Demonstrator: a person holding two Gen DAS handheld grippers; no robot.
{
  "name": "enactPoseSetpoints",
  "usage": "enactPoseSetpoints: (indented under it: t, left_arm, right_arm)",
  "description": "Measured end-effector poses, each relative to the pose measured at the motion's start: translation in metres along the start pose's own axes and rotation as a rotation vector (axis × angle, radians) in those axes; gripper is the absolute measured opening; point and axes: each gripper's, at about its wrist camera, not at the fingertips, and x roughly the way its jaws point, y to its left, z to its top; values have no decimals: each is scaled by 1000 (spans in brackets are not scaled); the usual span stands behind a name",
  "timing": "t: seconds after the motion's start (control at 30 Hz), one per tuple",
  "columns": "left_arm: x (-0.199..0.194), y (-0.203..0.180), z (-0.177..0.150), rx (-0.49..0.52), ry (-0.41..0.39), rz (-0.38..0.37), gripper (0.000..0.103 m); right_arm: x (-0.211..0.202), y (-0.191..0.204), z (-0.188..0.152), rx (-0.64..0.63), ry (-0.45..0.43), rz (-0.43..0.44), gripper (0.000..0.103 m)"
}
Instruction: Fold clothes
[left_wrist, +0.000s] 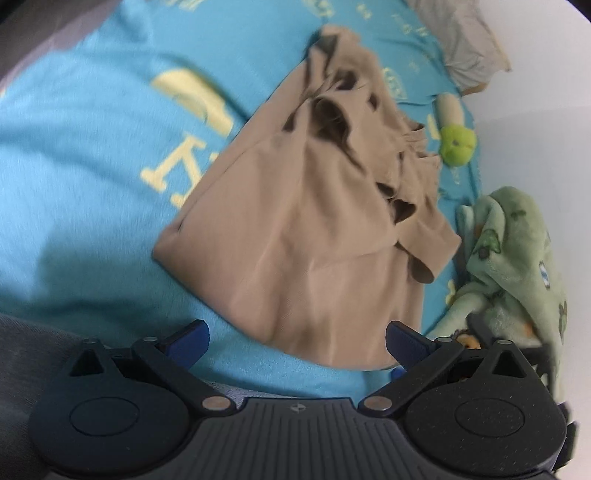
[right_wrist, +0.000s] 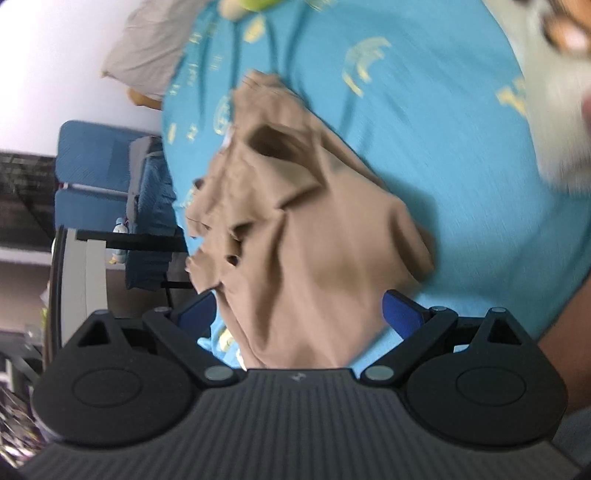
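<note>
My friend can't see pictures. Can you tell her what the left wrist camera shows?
A crumpled tan garment lies on a blue bedsheet with yellow print. The left gripper is open, its near edge between the fingers. A green blanket and a small green toy sit to the right.

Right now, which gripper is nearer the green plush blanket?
Left. The left gripper hangs open with the green plush blanket just off its right finger; the right gripper, open over the tan garment, shows no blanket.
</note>
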Motion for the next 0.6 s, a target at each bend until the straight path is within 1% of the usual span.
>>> enactPoseSetpoints:
  t: [0.1,0.17,0.23,0.3,0.4,0.47,0.5,0.57,0.6]
  left_arm:
    - [12,6,3,-57,18,6,103]
    - [16,9,6,-85,4,-10,103]
    - [15,13,9,-107,-18,-42,103]
    - [12,17,10,-123,-56,-79,102]
    - [2,25,8,-153,-136,-168,101]
    - [-3,29,7,-176,-169,-220,99]
    - [-4,31,7,-183,-182,-233,98]
    - [-5,32,6,-189,-198,-243,96]
    - [-5,31,7,-187,-201,-236,93]
  right_arm:
    - [5,-8,-4,85,21,-1,98]
    - [11,-10,-8,123,48,20,98]
    - [18,-11,-13,161,76,40,98]
    - [24,-12,-17,182,109,28,98]
    - [33,-17,-21,195,133,1,98]
    - [39,-20,-20,197,118,-23,98]
    - [37,-21,-19,206,95,-20,98]
    - [35,-24,-17,224,49,-14,98]
    - [33,-25,-16,233,26,-10,98]
